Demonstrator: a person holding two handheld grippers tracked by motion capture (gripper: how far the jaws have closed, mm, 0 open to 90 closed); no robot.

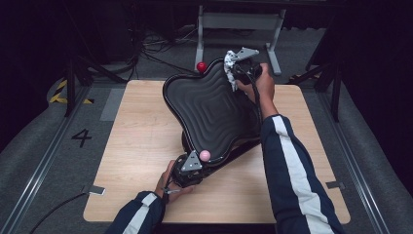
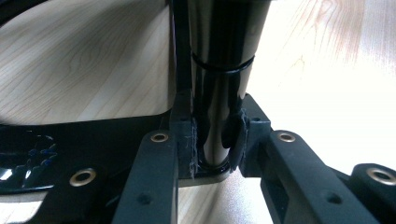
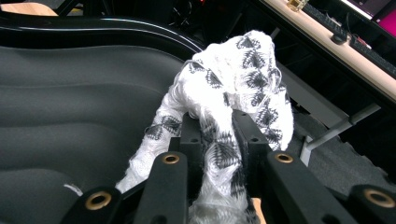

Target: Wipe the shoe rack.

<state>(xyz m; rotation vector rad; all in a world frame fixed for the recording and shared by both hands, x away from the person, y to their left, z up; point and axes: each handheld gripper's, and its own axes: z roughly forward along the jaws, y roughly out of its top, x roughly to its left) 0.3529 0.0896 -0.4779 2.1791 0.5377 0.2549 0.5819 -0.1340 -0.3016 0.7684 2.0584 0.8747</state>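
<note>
The black tray (image 1: 209,109) hides the table (image 1: 136,146) beneath it, and its near edge is lost behind the left gripper (image 1: 191,168). By the tray's far rim, the white cloth (image 3: 224,116) runs off the bottom edge in the right gripper view. The red ball (image 1: 201,67) sits half tucked behind that rim.

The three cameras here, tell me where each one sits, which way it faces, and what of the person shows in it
High view: above the person's side, looking forward and down on the wooden table; both sleeved forearms, left gripper and right gripper show.
Left gripper view: rides the left gripper, looking along its jaws shut on the black stem.
Right gripper view: rides the right gripper, jaws shut on the white cloth at the tray's rim.
Shared: the high view and right gripper view both show the black ridged tray and cloth.
</note>
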